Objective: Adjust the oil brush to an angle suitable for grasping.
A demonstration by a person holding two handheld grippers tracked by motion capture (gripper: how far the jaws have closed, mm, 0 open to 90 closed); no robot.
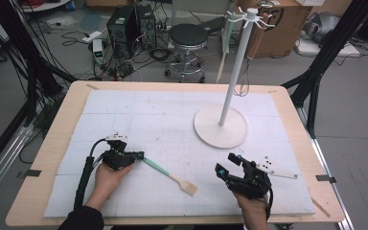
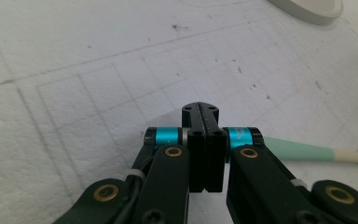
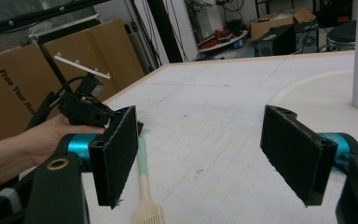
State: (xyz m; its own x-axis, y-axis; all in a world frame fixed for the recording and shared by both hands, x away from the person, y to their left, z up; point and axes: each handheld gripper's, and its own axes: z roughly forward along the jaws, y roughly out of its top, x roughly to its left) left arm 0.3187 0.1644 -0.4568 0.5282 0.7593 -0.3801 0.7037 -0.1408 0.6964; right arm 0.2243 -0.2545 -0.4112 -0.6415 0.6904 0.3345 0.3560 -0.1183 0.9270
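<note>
A white mat [image 1: 139, 115] covers the wooden table [image 1: 72, 100], and a white stand [image 1: 220, 125] with a round base rises at its far right. In front of that base, between the two hands, a spatula [image 1: 170, 176] lies flat on the mat: a mint-green handle runs into a pale cream neck and a flat, slotted cream blade. The left gripper [image 1: 140, 155] is clenched, its jaws pressed together at the handle's tip; whether they pinch it cannot be told. The right gripper [image 3: 200, 154] stands released, jaws wide apart, empty.
</note>
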